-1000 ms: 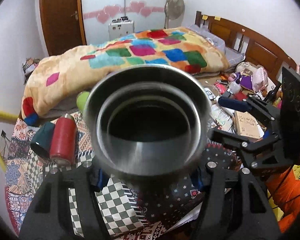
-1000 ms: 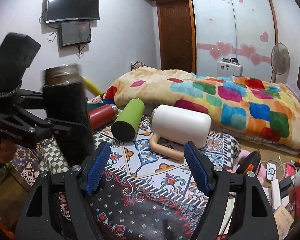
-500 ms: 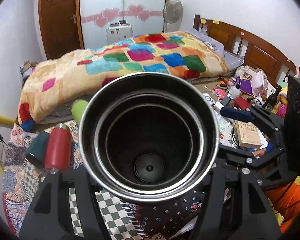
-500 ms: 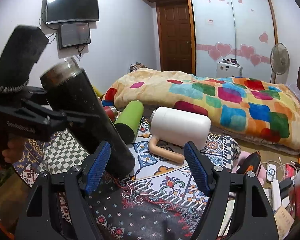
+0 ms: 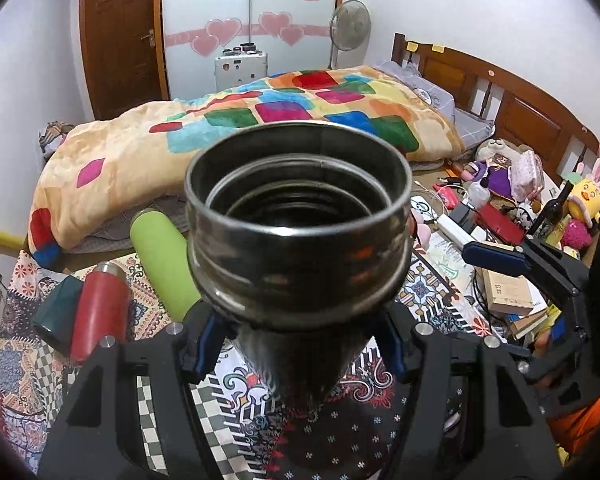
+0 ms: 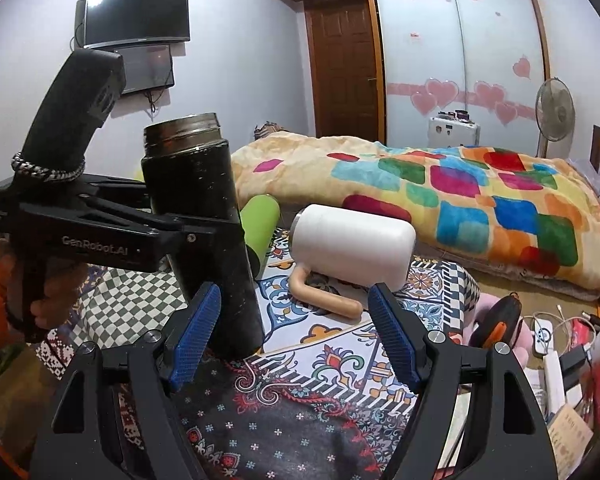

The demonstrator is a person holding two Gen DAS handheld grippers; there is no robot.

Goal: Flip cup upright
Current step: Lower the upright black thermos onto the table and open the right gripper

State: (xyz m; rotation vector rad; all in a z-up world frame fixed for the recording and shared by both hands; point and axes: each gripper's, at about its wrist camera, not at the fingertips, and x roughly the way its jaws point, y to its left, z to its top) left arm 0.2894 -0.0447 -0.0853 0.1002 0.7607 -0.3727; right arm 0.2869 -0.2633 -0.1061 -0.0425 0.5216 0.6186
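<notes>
Counted five drink vessels: black flask (image 6: 204, 236), green bottle (image 5: 162, 256), red bottle (image 5: 100, 312), teal cup (image 5: 56, 316), white mug (image 6: 354, 246). Two grippers (image 6: 294, 336) (image 5: 298, 344).

green bottle (image 6: 260, 228) | white jug (image 6: 354, 244) | red flask (image 5: 100, 308) | quilt (image 6: 460, 196)

Patterned cloth (image 6: 332, 364), white jug (image 6: 354, 242), green bottle (image 6: 260, 224), red flask (image 5: 100, 308) lying on it

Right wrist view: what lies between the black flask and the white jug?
The green bottle, lying on its side on the patterned cloth, sits between the black flask and the white jug; right wrist view shows it.
</notes>
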